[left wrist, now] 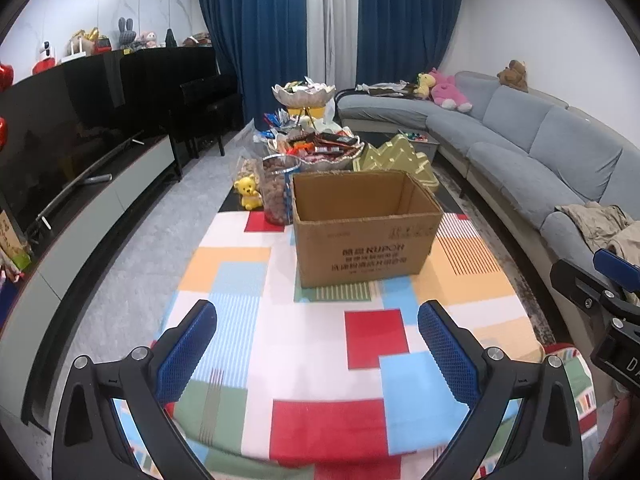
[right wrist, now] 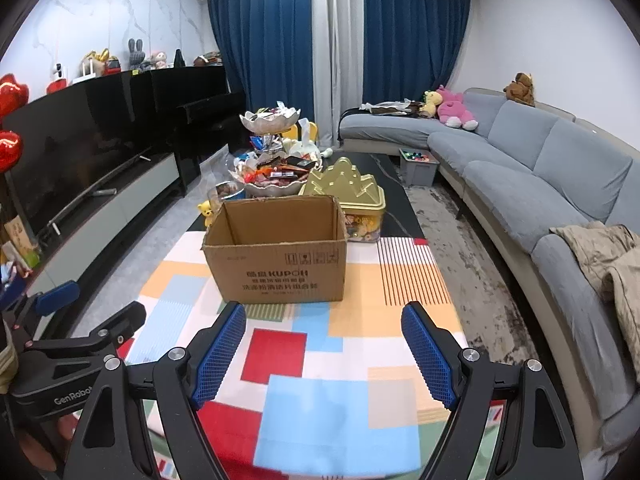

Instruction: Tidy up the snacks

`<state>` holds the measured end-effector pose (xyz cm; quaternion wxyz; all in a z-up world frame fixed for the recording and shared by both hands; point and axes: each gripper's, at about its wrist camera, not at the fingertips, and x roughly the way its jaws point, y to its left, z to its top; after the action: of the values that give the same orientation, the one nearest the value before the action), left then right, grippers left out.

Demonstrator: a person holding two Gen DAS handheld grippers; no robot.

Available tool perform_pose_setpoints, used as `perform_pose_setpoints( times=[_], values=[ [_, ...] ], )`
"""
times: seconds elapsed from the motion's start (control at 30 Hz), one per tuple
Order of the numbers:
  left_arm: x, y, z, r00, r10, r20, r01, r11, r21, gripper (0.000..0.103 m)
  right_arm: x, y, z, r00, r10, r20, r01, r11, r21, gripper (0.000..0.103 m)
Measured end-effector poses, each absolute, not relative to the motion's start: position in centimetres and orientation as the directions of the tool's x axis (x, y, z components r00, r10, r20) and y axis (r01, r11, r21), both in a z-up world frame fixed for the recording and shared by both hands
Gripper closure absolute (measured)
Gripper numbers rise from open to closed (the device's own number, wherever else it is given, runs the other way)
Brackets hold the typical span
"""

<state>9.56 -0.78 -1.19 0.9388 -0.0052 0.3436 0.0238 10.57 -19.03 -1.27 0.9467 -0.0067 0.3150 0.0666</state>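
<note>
An open, empty-looking cardboard box (left wrist: pixel 362 224) stands on a colourful checked tablecloth (left wrist: pixel 304 344); it also shows in the right wrist view (right wrist: pixel 276 248). Behind it a tiered white dish stand holds a heap of wrapped snacks (left wrist: pixel 320 146), also seen in the right wrist view (right wrist: pixel 276 172). My left gripper (left wrist: pixel 318 344) is open and empty above the cloth, short of the box. My right gripper (right wrist: pixel 324 344) is open and empty, also short of the box.
A clear jar of brown snacks (left wrist: pixel 276 192) and a yellow bear toy (left wrist: pixel 248 192) stand left of the box. A gold ridged tin (right wrist: pixel 346 192) stands behind it on the right. A grey sofa (right wrist: pixel 540 168) runs along the right, a TV cabinet (left wrist: pixel 80 216) along the left.
</note>
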Motion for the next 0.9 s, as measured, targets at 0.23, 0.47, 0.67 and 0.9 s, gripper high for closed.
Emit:
perform_pose_setpoints(
  times=[0.23,0.47,0.67,0.9],
  values=[
    [5.9,-1.1,-1.5,0.751,0.033,-0.659,-0.038,0.999,0.006,0.0,7.4,-19.6,-1.3,0.79,0.115,-0.602,-0.123,0.992,0.028,0.022],
    [3.0,-0.9,-1.9,0.754,0.052,-0.654,-0.08,0.997,-0.014,0.0,5.0,-20.0,-1.7,0.791,0.112,-0.601,-0.119,0.992,0.027,0.022],
    [1.2,-0.3,-1.6,0.761,0.081,-0.644,-0.113,0.994,-0.009,0.0,3.4,-19.3,-1.2,0.809,0.104,-0.579,-0.136,0.991,-0.012,0.022],
    [0.1,-0.1,-0.8,0.786,0.093,-0.611,-0.12,0.993,-0.004,0.0,2.4,-19.5,-0.8,0.818,0.101,-0.566,-0.128,0.992,-0.008,0.022]
  ],
)
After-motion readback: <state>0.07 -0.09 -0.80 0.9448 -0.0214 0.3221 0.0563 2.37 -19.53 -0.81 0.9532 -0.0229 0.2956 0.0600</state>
